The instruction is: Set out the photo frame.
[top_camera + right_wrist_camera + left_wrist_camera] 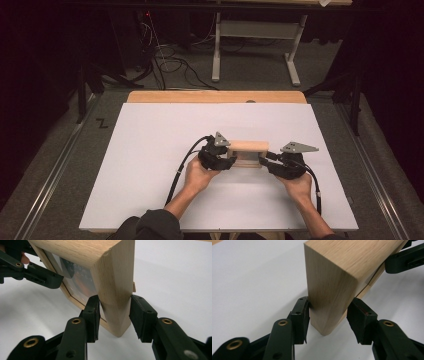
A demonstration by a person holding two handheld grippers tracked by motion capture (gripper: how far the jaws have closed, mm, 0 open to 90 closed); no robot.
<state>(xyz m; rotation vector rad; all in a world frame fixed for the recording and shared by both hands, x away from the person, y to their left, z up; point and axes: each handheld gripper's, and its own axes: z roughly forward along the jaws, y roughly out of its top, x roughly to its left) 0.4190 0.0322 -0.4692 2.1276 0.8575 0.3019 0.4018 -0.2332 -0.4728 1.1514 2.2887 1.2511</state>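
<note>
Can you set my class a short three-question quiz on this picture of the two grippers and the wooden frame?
1. True or false: the wooden frame lies flat on the white table.
2. Multiple choice: the left gripper has its jaws at A) the frame's top edge, B) one end of the frame, C) the bare table.
3. Fill in: the right gripper has one jaw on the frame's glazed front and the other on its ____.

Key:
1. False; it stands upright on its edge.
2. B.
3. Back.
</note>
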